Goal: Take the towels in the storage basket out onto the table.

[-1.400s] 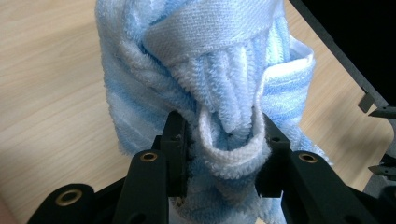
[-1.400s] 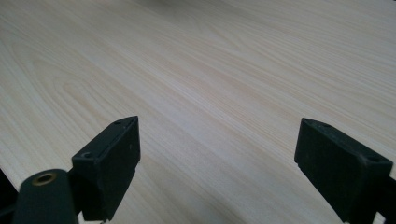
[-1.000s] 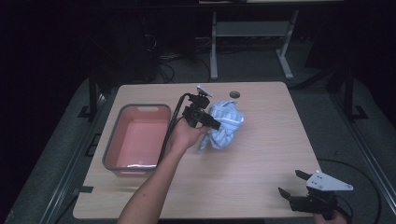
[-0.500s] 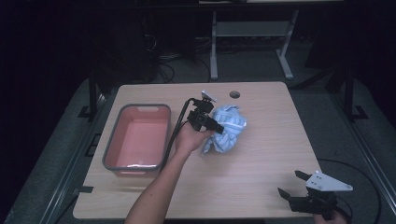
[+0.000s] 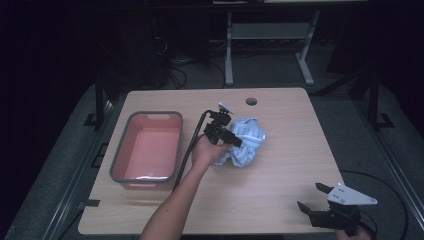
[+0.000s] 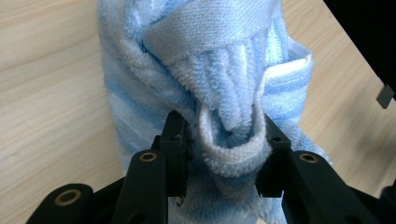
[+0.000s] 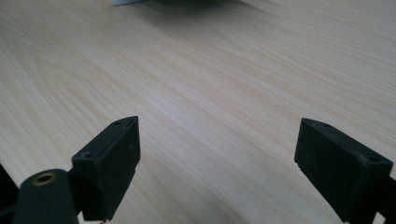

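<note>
One fold of towel [image 6: 233, 154] pinched — left gripper [image 6: 224, 154] view.

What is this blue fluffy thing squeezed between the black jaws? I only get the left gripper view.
Observer: It's a crumpled blue and white towel lying in the middle of a wooden table. The left gripper is shut on a fold of it.
Operator: Is there anything next to it?
Observer: Yes, a pink tub with a grey rim sits on the table, on the far side of the hand from the towel. It looks empty.
Operator: Where's the other gripper?
Observer: The right gripper is down at the near right corner of the table, apart from the towel, jaws wide open with nothing between them.
</note>
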`<state>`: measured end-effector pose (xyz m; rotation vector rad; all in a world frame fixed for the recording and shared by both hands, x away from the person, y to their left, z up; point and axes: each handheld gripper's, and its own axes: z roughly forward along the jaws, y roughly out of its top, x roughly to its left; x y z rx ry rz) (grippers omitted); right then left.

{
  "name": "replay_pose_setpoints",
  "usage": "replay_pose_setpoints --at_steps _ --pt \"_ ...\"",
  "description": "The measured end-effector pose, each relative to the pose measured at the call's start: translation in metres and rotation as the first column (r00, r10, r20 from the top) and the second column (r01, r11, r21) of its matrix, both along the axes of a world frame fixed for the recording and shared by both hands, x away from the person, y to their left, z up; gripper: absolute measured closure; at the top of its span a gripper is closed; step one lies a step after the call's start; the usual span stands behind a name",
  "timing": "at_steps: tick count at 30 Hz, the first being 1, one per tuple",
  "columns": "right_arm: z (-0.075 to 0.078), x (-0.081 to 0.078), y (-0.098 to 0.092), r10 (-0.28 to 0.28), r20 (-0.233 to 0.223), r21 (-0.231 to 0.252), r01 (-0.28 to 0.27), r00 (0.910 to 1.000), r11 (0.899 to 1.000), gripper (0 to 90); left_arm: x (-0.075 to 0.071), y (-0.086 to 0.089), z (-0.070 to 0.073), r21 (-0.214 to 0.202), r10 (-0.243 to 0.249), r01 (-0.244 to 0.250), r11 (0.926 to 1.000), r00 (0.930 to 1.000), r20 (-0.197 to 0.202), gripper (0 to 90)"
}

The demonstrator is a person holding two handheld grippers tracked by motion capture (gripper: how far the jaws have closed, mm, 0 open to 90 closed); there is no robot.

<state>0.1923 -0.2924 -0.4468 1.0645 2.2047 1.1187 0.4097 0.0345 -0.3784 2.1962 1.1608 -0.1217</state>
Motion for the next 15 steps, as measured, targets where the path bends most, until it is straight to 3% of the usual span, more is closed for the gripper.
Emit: replay_pose_setpoints --at_steps 5,15 --pt "0.0 0.0 0.001 -0.002 -0.002 0.001 0.002 1.0 1.0 13.7 0.0 -0.003 -0.01 0.011 0.015 -0.015 0.9998 0.9999 0.004 60.9" --pt "0.0 0.0 0.001 0.003 -0.004 -0.001 -0.003 1.0 1.0 13.7 -0.001 -0.011 -0.033 0.019 -0.01 0.011 0.9998 0.9992 -0.039 58.3"
